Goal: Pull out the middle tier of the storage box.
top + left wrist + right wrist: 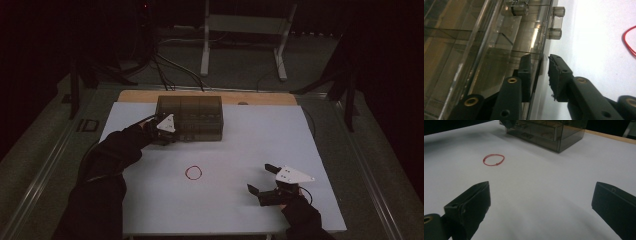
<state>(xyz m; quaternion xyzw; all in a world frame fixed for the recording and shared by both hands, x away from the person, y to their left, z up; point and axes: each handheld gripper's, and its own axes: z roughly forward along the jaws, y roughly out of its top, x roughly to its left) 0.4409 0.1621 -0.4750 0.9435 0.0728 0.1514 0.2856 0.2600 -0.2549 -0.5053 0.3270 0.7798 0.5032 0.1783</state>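
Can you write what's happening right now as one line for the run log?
left claw: closing on front edge of smoky clear plastic drawer box | right claw: open, empty | thin red rubber band loop: lying untouched on white table

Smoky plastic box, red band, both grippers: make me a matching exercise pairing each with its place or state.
Things:
1. smoky plastic box
2. red band
3. left gripper
4. right gripper

Places or states:
a. lies loose mid-table
b. open, above bare white table
c. stands at the table's far side
d. fingers either side of the box's front edge

Pairs: 1-c, 2-a, 3-d, 4-b
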